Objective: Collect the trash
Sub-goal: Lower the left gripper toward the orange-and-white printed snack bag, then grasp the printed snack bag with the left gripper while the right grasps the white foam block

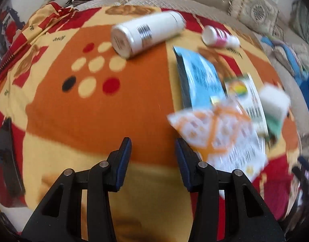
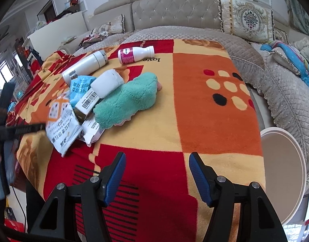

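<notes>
Both claws stand wide and hold nothing — your left claw [image 1: 153,147] and right claw [image 2: 157,161] hover over the blanket [image 2: 204,111]. The trash pile [image 2: 82,104] lies left of the right claw, beside the white bottle [image 2: 85,65] — wrappers overlapping.

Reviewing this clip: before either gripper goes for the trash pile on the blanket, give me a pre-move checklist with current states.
1. Left gripper open and empty: ok.
2. Right gripper open and empty: ok.
3. Orange-and-white wrapper close ahead of the left gripper, off to its right: ok.
4. Wrapper free of the pile: not ok, it overlaps the small boxes.
5. Left view sharp enough to aim: not ok, the pile is blurred.
6. White bin at the blanket edge, opening visible: ok.
</notes>
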